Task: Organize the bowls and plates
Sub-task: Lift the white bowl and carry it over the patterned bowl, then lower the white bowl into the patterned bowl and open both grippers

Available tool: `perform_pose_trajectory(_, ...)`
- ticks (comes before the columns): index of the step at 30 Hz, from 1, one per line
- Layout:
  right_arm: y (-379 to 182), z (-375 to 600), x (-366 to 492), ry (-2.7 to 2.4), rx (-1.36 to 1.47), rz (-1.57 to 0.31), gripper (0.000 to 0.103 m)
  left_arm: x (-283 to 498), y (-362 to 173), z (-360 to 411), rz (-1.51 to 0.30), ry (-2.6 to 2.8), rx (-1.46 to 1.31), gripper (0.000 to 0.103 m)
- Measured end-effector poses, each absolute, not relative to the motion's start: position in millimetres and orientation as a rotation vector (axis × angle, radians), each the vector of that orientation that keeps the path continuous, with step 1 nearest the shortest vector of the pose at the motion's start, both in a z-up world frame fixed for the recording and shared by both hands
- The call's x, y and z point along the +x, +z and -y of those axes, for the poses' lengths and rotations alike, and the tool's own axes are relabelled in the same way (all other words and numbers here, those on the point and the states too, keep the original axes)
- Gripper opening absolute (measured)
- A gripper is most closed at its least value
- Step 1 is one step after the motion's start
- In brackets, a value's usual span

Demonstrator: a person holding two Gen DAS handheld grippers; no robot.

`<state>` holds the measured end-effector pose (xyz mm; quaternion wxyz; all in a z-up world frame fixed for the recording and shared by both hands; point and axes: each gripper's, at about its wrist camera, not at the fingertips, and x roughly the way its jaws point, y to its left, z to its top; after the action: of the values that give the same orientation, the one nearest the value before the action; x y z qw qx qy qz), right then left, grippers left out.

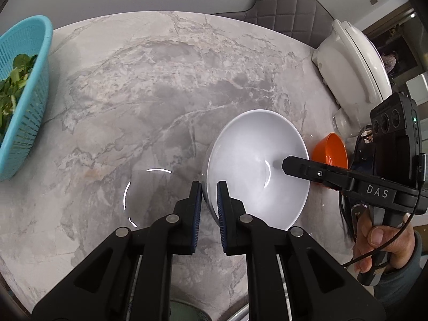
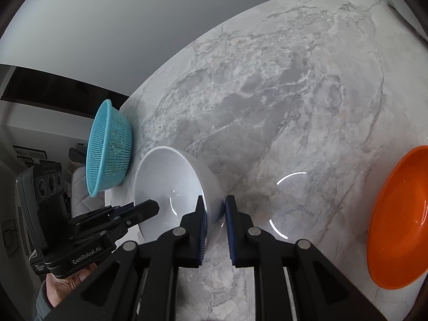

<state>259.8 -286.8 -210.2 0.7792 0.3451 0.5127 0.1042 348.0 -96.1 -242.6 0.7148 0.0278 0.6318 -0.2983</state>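
At the far left of the left wrist view a blue colander (image 1: pixel 24 91) with green leaves (image 1: pixel 12 85) sits on the marble worktop (image 1: pixel 133 93), well apart from the bowls. Toward the middle, the left hand-held gripper (image 1: pixel 209 200) is pinching the near rim of the white bowl (image 1: pixel 256 160), one pad outside the wall and one inside. The bowl is tilted, its opening turned up and toward the cameras, and seems to be off the worktop or nearly so, though no clear gap shows beneath it. From the right, the right hand-held gripper (image 2: pixel 215 208) pinches the opposite rim the same way, so the bowl hangs between two rim grips. Just beyond the white bowl lies an orange bowl (image 1: pixel 330 153), close by but apparently not touching. Furthest right stands a white appliance (image 1: pixel 350 61) with its lid raised, and a hand (image 1: pixel 382 243) grips the right tool's handle.

The white bowl looks like glazed ceramic: stiff, fairly heavy for its size, smooth and likely slippery under the pads, and it would chip or break if dropped. A thin rim gives little to hold, so both grips should stay firm and the bowl level. The orange bowl looks like light plastic, more forgiving; its rim is also the natural place to take it.
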Motion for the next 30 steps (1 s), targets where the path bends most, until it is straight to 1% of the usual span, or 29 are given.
perform_pose_trajectory(8,-183,233,240,0.333,0.679,-1.110,0.016,307,-201,20,-1.358,-0.587,-0.008,0.010)
perform_pose_trajectory(14,-178,179,222,0.422,0.624,-1.141,0.016,263,-190,-48,-1.356,-0.511,-0.065,0.010)
perform_pose_trajectory(22,-195,116,197,0.491,0.550,-1.220,0.016,205,-209,-115,-1.397,-0.437,-0.137,0.010)
perform_pose_trajectory(30,-220,94,189,0.473,0.501,-1.290,0.016,177,-238,-130,-1.446,-0.418,-0.140,0.010)
